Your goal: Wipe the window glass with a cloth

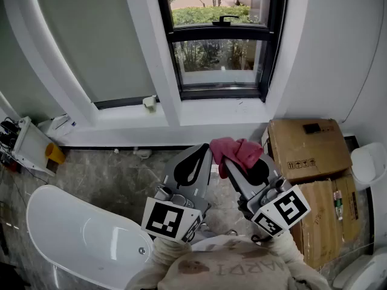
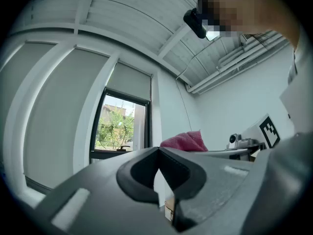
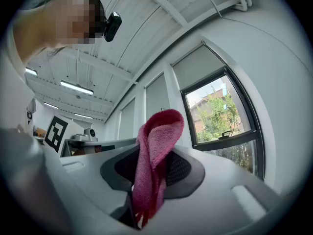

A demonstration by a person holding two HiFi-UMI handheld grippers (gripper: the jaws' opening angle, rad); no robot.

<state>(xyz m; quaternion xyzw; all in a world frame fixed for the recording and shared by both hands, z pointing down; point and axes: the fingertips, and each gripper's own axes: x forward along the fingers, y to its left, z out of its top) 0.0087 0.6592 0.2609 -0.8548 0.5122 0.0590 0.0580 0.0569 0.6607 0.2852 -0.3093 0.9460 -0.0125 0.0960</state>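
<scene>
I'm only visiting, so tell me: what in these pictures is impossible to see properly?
- Cloth: its lower end, in the right gripper view, disappears between the shut jaws of the right gripper.
- Cardboard box: the print on its label, in the head view, is too small to read.
- Bathtub: in the head view, cut off by the bottom edge.
- Window glass: any dirt on it is too small to tell in every view.

Top of window (image 1: 221, 35) cut off, cloth (image 3: 154, 165) end hidden between fingers (image 3: 184, 172)
</scene>
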